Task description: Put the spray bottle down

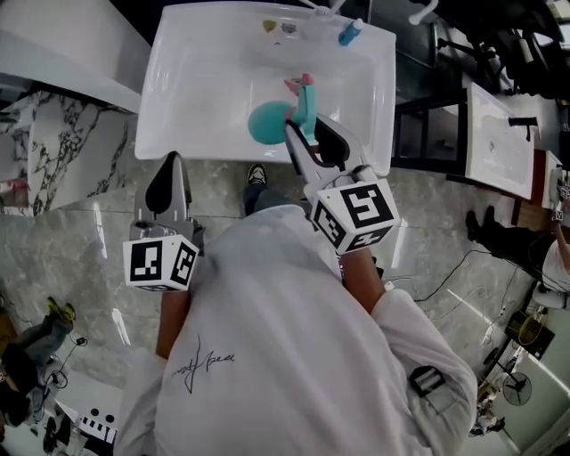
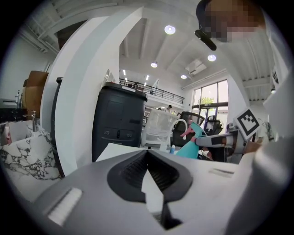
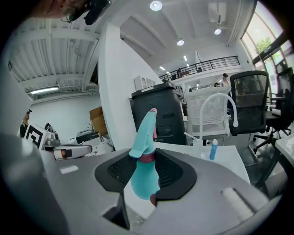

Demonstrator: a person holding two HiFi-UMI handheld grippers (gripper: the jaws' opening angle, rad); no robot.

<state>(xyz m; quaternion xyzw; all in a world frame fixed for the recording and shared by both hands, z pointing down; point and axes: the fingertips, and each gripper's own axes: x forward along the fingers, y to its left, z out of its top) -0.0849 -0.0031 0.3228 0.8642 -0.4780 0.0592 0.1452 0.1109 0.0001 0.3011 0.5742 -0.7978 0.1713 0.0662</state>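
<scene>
- Right now the right tool point(image 1: 305, 132) is clamped on a teal plastic spray bottle with a pink trigger point(image 1: 270, 123). Its two black jaws stand fairly wide apart and press on either side of the bottle just below the pink collar.
- In the right gripper view the spray bottle point(image 3: 143, 176) stands roughly upright between the jaws of the right tool point(image 3: 147, 158), with its nozzle leaning away at the top.
- The bottle is held over the bowl of a white rectangular washbasin point(image 1: 196, 98), towards the near rim. Whether its base touches the bowl cannot be told.
- The left tool point(image 1: 169, 181) hangs just outside the washbasin's near rim, at its left corner, over the grey marbled floor point(image 1: 80, 240).
- In the left gripper view the jaw tips of the left tool point(image 2: 147, 153) meet and nothing is between them. The teal bottle point(image 2: 188, 148) shows off to the right in that view.
- A small blue bottle point(image 1: 350, 33) stands at the washbasin's far edge, well apart from the spray bottle.
- A small yellow item point(image 1: 269, 26) lies at the same far edge, left of the blue bottle.
- The person's white shirt point(image 1: 276, 338) fills the view below the washbasin, and a shoe point(image 1: 256, 174) shows just under its near rim.
</scene>
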